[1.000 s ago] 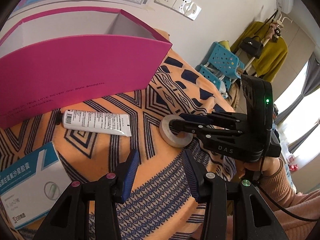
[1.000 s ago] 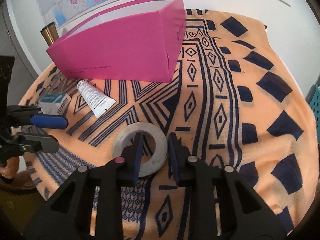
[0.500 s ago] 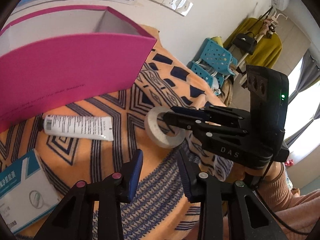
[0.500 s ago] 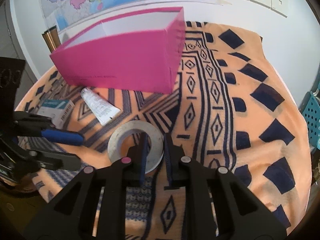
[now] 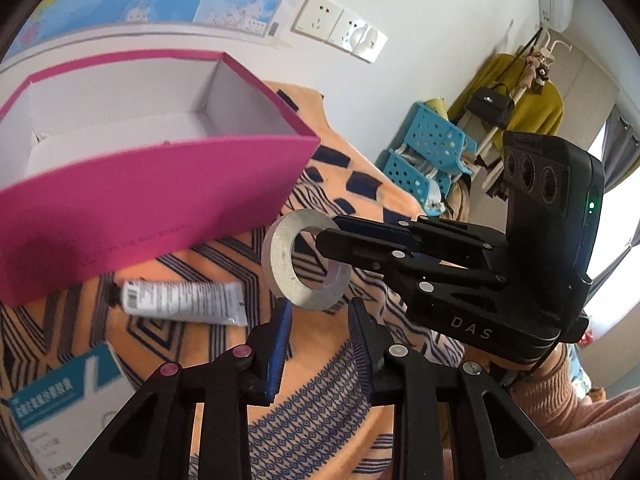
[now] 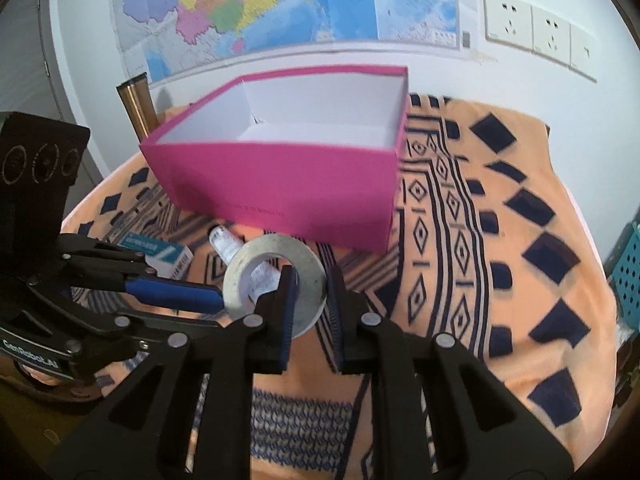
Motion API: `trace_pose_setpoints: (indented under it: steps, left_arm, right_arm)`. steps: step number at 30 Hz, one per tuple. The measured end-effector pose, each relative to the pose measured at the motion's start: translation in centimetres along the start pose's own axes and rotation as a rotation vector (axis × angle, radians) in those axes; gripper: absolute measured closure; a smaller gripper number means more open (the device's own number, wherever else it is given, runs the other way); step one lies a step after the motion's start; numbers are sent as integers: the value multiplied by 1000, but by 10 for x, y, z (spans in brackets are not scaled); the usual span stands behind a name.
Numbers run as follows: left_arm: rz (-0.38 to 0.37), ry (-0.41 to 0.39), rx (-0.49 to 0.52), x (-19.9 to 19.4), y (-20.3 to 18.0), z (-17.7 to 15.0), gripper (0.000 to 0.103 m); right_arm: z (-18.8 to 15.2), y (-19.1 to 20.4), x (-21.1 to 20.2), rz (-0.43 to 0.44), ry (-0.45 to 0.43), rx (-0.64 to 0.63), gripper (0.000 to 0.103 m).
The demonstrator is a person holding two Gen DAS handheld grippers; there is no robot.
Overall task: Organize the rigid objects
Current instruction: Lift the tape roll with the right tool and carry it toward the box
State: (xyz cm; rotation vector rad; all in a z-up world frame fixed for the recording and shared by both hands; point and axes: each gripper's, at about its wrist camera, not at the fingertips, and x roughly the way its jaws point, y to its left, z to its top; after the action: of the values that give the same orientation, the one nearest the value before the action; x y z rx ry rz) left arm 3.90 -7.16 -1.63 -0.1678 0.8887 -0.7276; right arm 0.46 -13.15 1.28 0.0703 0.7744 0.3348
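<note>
My right gripper (image 6: 310,286) is shut on a grey tape roll (image 6: 242,274) and holds it in the air above the cloth; the roll also shows in the left wrist view (image 5: 282,276). An open pink box (image 6: 280,176) with a white, empty inside stands behind it; it also shows in the left wrist view (image 5: 132,196). A white tube (image 5: 180,303) and a white and teal carton (image 5: 68,400) lie on the cloth in front of the box. My left gripper (image 5: 320,314) is open and empty, just below the raised roll.
The table has an orange and navy patterned cloth (image 6: 500,240). A brass-coloured cylinder (image 6: 138,106) stands behind the box on the left. A wall with a map and sockets (image 6: 532,26) is behind. Blue plastic baskets (image 5: 432,152) stand beyond the table.
My right gripper has closed on the tape roll and lifted it off the cloth, tilting it upright. Both views have risen, so the inside of the pink box now shows.
</note>
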Motion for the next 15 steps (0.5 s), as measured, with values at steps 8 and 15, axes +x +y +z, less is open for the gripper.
trace_pose_setpoints:
  steps: [8,15]
  left_arm:
    - [26,-46,18,-13,0,16,75]
    - [62,-87,51,-22,-3,35,75]
  right_arm:
    - [20,3,-4,6,-46,-28,85]
    - [43,5,-7,5,-90,-58,85]
